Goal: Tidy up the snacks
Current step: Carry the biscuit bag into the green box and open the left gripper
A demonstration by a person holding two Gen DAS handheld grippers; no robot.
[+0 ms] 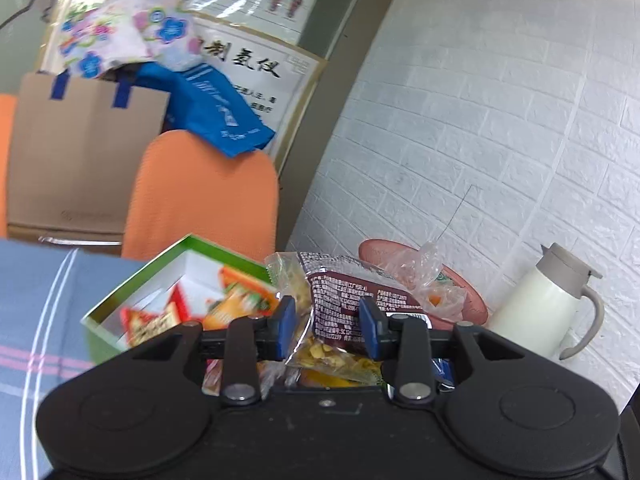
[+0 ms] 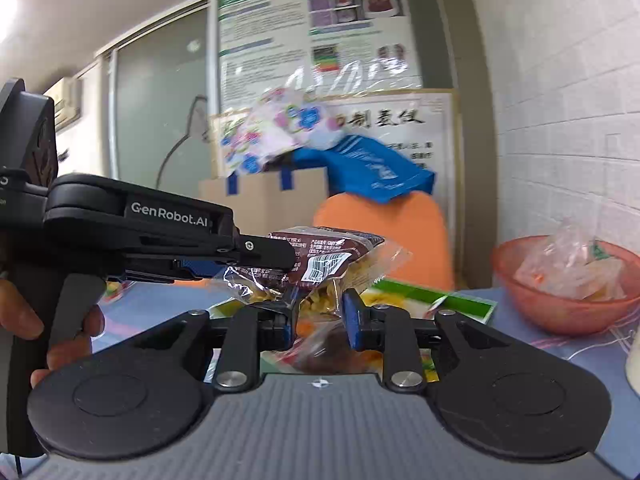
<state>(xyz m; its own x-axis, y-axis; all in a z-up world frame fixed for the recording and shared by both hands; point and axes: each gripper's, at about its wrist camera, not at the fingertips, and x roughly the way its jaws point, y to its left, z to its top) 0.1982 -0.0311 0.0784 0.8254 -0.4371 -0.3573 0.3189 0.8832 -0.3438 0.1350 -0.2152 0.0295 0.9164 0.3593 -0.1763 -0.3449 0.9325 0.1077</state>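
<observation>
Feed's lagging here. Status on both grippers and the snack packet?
Left gripper shut on maroon snack packet, lifted above table. Right gripper open, just under the packet. Green snack box open below-left; pink bowl off right, not in the way.

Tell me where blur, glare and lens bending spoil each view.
Left wrist view: motion blur smears the green box and the flowered cloth; the brick wall curves from fisheye bending. Right wrist view: glare streaks the plastic-covered poster; the snack bag print stays fairly sharp.

box (image 1: 182, 292): contents blurring, near corner hiding behind gripper
jug (image 2: 634, 364): cutting off at right edge
packet (image 1: 344, 304) print: too small for reading
</observation>
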